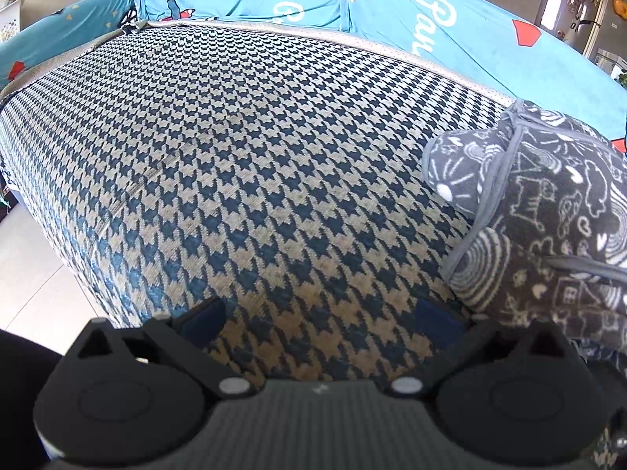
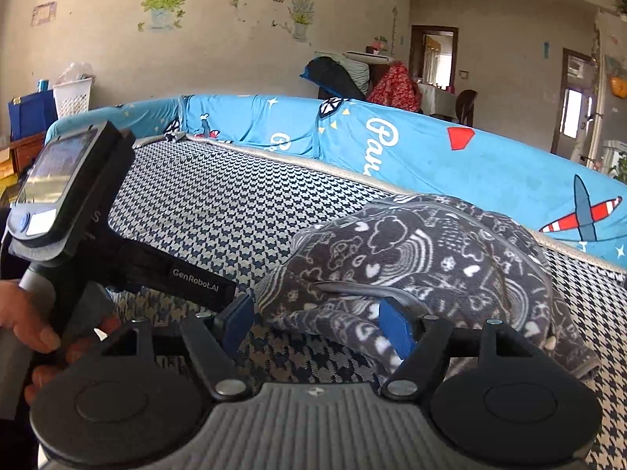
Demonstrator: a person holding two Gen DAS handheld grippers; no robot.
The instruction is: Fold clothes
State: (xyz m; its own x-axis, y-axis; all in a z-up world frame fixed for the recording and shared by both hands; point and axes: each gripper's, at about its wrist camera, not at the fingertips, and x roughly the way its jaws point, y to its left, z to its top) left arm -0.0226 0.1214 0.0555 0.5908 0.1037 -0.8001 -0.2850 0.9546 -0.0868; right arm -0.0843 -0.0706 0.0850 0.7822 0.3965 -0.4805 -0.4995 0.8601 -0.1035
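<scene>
Step in hand, by judgement: first grasp on garment (image 2: 423,258). Best to pinch single grey-piped edge, not whole bundle; lift clear before spreading, keep second tongs free for opposite edge.

Right gripper (image 2: 319,325): jaws spread, nothing clamped; crumpled dark printed garment just ahead, near fold lying between blue pads.

Left gripper (image 1: 319,315): jaws apart, empty, over houndstooth sofa cover (image 1: 235,149); garment (image 1: 548,211) bunched just right of its right finger.
</scene>
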